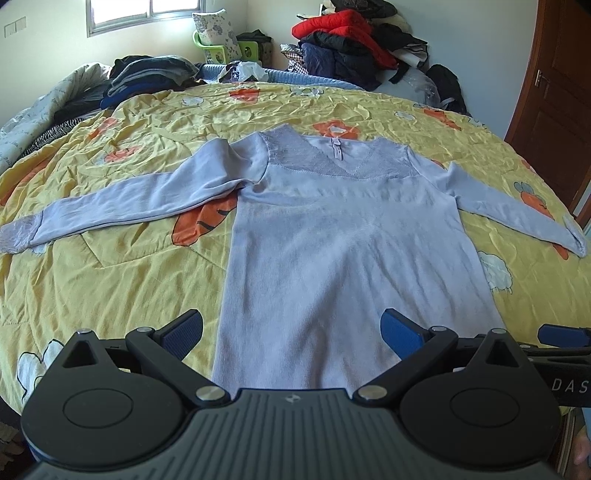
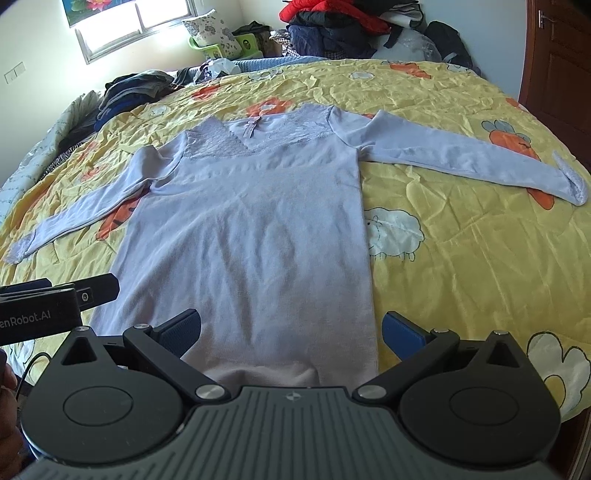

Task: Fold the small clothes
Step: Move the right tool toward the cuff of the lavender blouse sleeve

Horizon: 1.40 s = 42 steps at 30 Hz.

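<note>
The top [image 1: 332, 236] lay flat on the quilt [image 1: 110, 273], sleeves spread; the left gripper [image 1: 291, 332] and right gripper [image 2: 290, 330] gaped wide over its hem, holding nothing.

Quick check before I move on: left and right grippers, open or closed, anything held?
Left gripper: open, holding nothing, poised over the hem of the lilac top.
Right gripper: open, holding nothing, also at the hem.

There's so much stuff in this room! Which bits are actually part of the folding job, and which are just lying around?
Part of the job:
lilac top, spread flat on the quilt
left tool, open
right tool, open

Just lying about:
clothes heap
dark pile
pillow
green seat
</note>
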Motion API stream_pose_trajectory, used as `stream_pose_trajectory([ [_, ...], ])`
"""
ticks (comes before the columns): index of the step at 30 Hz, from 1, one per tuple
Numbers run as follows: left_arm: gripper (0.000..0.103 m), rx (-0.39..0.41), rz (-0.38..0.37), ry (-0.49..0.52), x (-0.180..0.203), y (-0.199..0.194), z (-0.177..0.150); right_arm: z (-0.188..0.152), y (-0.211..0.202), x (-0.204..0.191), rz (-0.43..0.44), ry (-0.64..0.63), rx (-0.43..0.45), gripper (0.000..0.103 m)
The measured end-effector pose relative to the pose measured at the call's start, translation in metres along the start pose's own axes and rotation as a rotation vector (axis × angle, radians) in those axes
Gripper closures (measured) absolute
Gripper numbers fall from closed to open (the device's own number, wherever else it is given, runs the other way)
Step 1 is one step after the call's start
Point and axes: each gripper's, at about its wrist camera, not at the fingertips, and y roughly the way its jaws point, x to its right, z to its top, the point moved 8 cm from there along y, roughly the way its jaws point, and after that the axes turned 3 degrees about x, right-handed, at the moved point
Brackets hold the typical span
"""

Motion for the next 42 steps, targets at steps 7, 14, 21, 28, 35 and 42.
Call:
stream_pose_trajectory([
  [7,0.000,0.008,-0.005,0.012,0.003,0.000,-0.001,0.000,0.001,0.001,0.002,0.002,-0.001,0.000],
  [14,0.000,-0.012,-0.012,0.020,0.006,0.003,-0.004,-0.001,0.000,0.001,0.010,0.005,0.016,0.000],
  [21,0.000,-0.004,-0.011,0.050,0.011,0.003,-0.003,0.003,-0.005,0.007,0.030,0.013,0.084,0.000],
  [28,0.000,0.042,0.018,0.088,0.017,-0.001,0.008,0.012,-0.012,0.014,0.031,-0.012,0.160,0.000],
  [35,0.000,0.055,0.039,0.069,0.020,0.006,0.020,0.017,-0.017,0.023,0.036,-0.029,0.201,0.000],
  [42,0.000,0.034,0.065,0.065,0.019,0.011,0.015,0.011,-0.014,0.017,0.071,-0.025,0.154,0.000],
])
